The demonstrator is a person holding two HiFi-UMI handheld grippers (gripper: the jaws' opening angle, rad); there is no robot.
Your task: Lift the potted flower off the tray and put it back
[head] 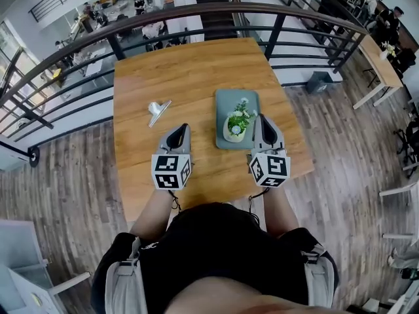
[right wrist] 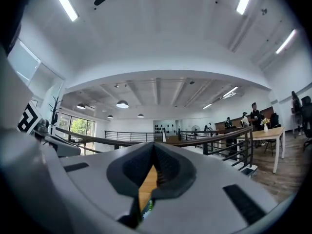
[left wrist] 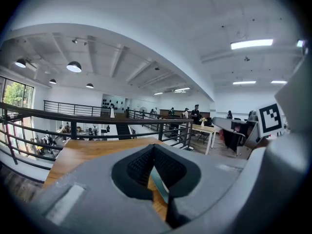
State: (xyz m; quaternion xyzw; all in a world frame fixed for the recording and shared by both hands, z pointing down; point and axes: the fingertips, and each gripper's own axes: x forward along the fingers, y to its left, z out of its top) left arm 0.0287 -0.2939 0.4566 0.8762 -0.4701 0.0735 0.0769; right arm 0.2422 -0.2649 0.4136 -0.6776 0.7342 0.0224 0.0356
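Note:
The potted flower, white blooms and green leaves in a pale pot, stands on the grey-green tray in the middle of the wooden table. My right gripper hovers just right of the pot, its jaws shut with nothing between them; in the right gripper view the tips meet. My left gripper hangs left of the tray, apart from it, jaws likewise shut and empty. A sliver of the tray shows under its jaws.
A small white and metal object lies on the table left of the tray. A dark railing runs round the table's far and left sides, with a lower floor beyond. Wooden floor lies to the right.

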